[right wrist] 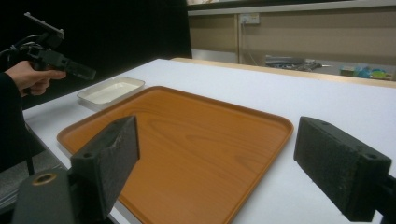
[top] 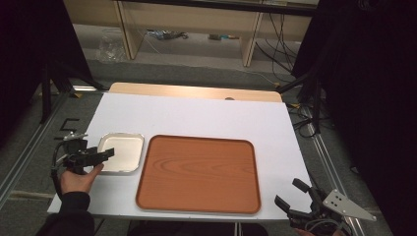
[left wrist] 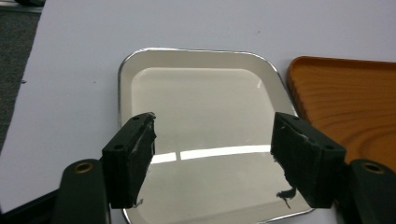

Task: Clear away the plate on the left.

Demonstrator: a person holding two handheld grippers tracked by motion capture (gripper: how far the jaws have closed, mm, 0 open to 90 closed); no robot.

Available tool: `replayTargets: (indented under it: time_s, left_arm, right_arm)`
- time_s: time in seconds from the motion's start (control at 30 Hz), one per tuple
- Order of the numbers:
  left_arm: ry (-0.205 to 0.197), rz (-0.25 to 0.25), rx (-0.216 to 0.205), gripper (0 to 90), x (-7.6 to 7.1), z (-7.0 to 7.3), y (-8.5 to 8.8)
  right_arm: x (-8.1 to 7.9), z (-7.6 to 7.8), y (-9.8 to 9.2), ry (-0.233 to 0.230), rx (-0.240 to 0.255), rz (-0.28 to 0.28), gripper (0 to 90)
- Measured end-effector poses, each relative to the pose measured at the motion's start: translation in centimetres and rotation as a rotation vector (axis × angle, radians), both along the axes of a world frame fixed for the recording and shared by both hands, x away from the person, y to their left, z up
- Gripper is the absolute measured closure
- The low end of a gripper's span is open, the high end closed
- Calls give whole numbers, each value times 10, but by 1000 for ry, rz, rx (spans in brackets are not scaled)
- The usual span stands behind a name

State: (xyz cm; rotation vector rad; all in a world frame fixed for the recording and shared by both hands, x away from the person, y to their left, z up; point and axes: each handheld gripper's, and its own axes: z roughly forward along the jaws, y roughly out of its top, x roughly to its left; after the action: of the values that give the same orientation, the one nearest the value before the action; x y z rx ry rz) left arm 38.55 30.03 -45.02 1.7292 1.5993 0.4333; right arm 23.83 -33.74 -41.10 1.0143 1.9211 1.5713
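Leftmost, left gripper [top: 101, 156] hovering over the small white tray [top: 123, 152] by the desk's [top: 196, 113] left edge, jaws wide, gripping nothing, wooden tray [top: 196, 174] lying just beside it mid-desk, right gripper [top: 290, 194] waiting wide open off the near right corner.

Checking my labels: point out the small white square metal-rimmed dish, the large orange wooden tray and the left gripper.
Small white square metal-rimmed dish [left wrist: 201, 100], left gripper view, its flat bottom.
Large orange wooden tray [top: 196, 172], high view, its bare floor.
Left gripper [top: 101, 156], high view, between its jaw tips.

Empty white metal-rimmed dish [left wrist: 201, 121] lies flat, upright.
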Motion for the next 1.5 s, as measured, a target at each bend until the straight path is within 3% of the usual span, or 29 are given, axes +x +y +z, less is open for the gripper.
replayTargets:
  time_s: [0.07,0.1,0.23,0.27,0.3,0.43,0.7,0.73,0.97,1.0,1.13,1.17,1.27,1.37,1.5]
  left_arm:
    - [-5,12,-5,326,2,-1,1]
    - [-8,53,-35,339,5,-3,3]
    - [3,41,-20,372,9,-5,12]
    - [-7,83,-51,378,11,-7,10]
    - [12,62,-22,378,12,-7,14]
    - [40,76,-15,404,17,-13,18]
    - [49,101,-3,465,24,-18,23]
    - [55,85,17,476,25,-18,25]
    - [90,81,27,577,32,-24,26]
    - [97,84,20,590,32,-24,25]
    - [112,65,50,662,35,-27,25]
    - [119,72,45,674,36,-28,24]
    - [132,70,51,715,37,-30,24]
    - [169,79,56,764,39,-31,26]
    - [171,92,28,821,39,-32,29]
  right_arm:
    - [0,0,0,0,0,0,152]
    - [0,0,0,-1,0,2,153]
    - [0,0,0,-2,0,2,152]
    - [0,0,0,-1,1,2,152]
    - [0,0,0,-2,0,2,152]
    - [0,0,0,-1,0,3,152]
    - [0,-1,2,0,29,9,153]
    - [-1,-1,2,19,41,13,153]
    - [-2,-1,3,28,44,11,153]
    - [0,-1,1,0,28,8,153]
    - [-1,-1,2,9,31,8,153]
    - [0,-1,1,-13,22,8,154]
    - [0,-1,1,-10,22,9,154]
    - [-2,-1,1,15,35,6,154]
    - [-2,-1,2,25,38,5,154]
